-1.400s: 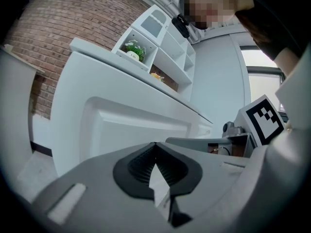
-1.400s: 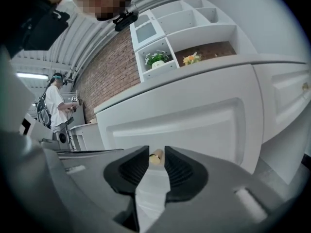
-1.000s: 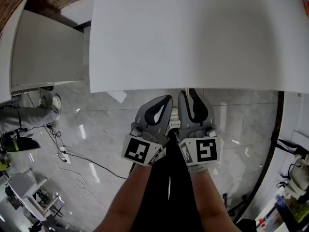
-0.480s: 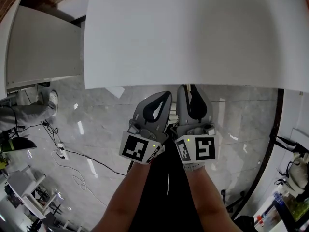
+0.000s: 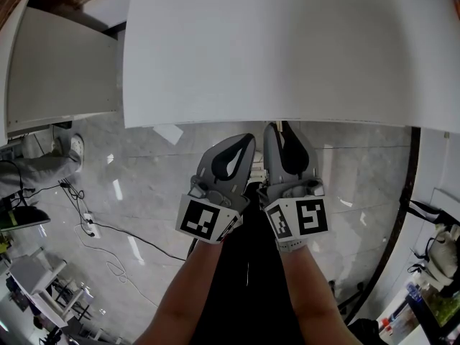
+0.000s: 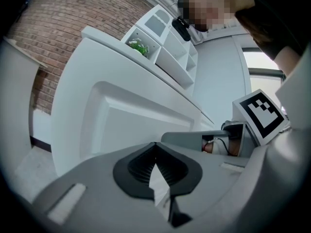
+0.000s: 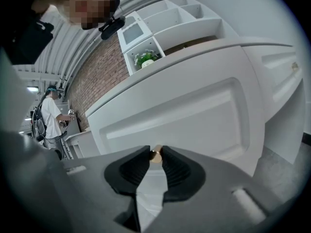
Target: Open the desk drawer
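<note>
My right gripper [image 7: 156, 153] is clamped on the small brass knob [image 7: 156, 155]. Both jaw tips press against the knob's sides. The knob sits on the white drawer [image 7: 194, 113], whose front has a shallow recessed panel. That front fills most of the right gripper view. From the head view the drawer is hidden under the near edge of the desk [image 5: 287, 49], so I cannot tell whether it stands out at all.

My left gripper [image 6: 155, 145] has its jaws pressed together at the tips, with nothing held between them. It hangs just left of the right gripper and leans toward it, its tips just short of the desk's near edge. It is aimed at the same drawer front from the left side.

On the far part of the desk stands a white shelf [image 7: 160, 21] with open compartments. A green plant [image 7: 146, 59] sits in one of the lower ones. Behind it runs a brick wall [image 6: 53, 28].

Below the grippers I see grey floor [image 5: 151, 192], with a cable [image 5: 136, 241] trailing across it on the left. A second white desk [image 5: 65, 70] stands to the left. A person in a white shirt [image 7: 51, 118] stands at the far left of the right gripper view.
</note>
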`<state>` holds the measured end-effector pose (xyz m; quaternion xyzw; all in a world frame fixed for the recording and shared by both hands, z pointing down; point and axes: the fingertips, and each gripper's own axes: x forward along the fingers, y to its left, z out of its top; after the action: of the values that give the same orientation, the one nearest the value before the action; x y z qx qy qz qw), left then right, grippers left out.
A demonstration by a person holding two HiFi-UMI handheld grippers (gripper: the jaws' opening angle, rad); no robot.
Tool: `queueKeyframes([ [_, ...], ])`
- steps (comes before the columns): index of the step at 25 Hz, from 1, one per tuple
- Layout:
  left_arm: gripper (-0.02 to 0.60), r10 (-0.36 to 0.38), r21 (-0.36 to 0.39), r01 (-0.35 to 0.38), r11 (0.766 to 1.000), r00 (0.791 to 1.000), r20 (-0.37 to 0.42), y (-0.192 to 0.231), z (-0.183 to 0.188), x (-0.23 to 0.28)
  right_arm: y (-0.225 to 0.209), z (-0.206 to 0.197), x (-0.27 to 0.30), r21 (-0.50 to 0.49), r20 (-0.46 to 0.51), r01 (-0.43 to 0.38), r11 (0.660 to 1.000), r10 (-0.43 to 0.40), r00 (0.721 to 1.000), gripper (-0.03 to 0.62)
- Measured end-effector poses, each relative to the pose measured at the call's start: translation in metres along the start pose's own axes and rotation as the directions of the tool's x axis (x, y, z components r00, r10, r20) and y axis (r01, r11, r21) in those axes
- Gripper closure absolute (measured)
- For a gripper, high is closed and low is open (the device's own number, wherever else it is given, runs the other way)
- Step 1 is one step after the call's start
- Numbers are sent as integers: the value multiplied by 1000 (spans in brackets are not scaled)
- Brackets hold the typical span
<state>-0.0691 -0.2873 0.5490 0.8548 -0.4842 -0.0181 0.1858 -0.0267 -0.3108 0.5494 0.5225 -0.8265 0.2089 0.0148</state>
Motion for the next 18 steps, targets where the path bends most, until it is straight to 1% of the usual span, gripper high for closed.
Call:
queueKeyframes([
  [18, 580, -32, 11, 32, 999, 999, 12, -13, 2, -7, 10, -9, -25, -19, -11, -23, 1000, 23, 1000, 517],
])
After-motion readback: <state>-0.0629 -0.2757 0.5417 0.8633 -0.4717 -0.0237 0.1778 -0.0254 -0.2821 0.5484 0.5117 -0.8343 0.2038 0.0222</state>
